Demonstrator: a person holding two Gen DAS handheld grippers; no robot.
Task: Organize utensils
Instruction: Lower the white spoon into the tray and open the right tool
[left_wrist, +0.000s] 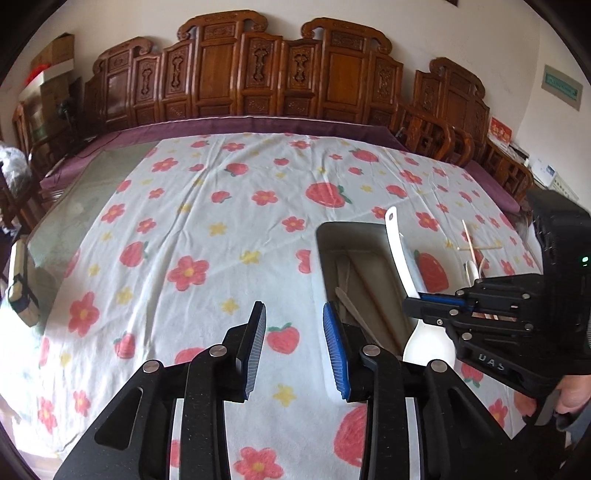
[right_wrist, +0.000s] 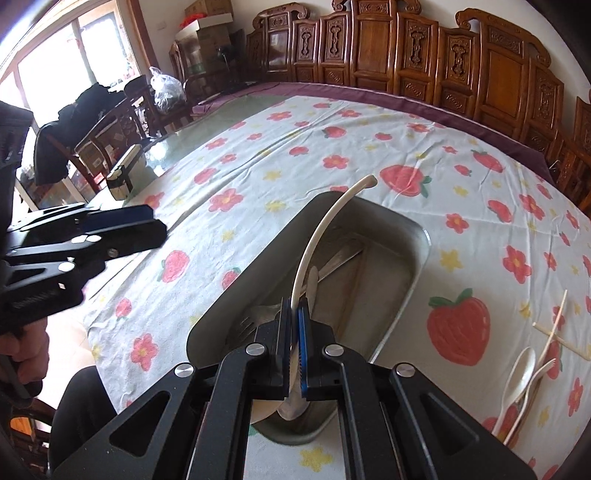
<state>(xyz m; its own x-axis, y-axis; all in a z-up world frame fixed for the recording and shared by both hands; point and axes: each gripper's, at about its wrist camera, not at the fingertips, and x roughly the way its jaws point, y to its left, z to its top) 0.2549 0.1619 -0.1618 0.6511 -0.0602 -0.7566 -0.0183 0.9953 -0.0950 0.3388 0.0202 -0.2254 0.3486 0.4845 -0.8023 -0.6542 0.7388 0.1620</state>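
Note:
A long white serving spoon (right_wrist: 317, 229) sticks up out of my right gripper (right_wrist: 293, 306), which is shut on its curved handle; the bowl end hangs below the fingers. It hovers over a metal tray (right_wrist: 424, 236) holding a metal fork (right_wrist: 251, 325), a metal spoon and chopsticks. In the left wrist view the right gripper (left_wrist: 413, 306) holds the white spoon (left_wrist: 400, 258) at the right side of the tray (left_wrist: 332, 225). My left gripper (left_wrist: 294, 308) stands open over the cloth, left of the tray, with nothing between its fingers. It also shows in the right wrist view as the left gripper (right_wrist: 155, 221).
On the strawberry tablecloth (right_wrist: 258, 166), right of the tray, lie a white plastic spoon (right_wrist: 517, 373), a plastic fork (right_wrist: 541, 371) and crossed chopsticks (right_wrist: 554, 325). A small box (right_wrist: 122, 177) sits on the bare glass at the left table edge. Carved wooden chairs (left_wrist: 221, 74) line the far side.

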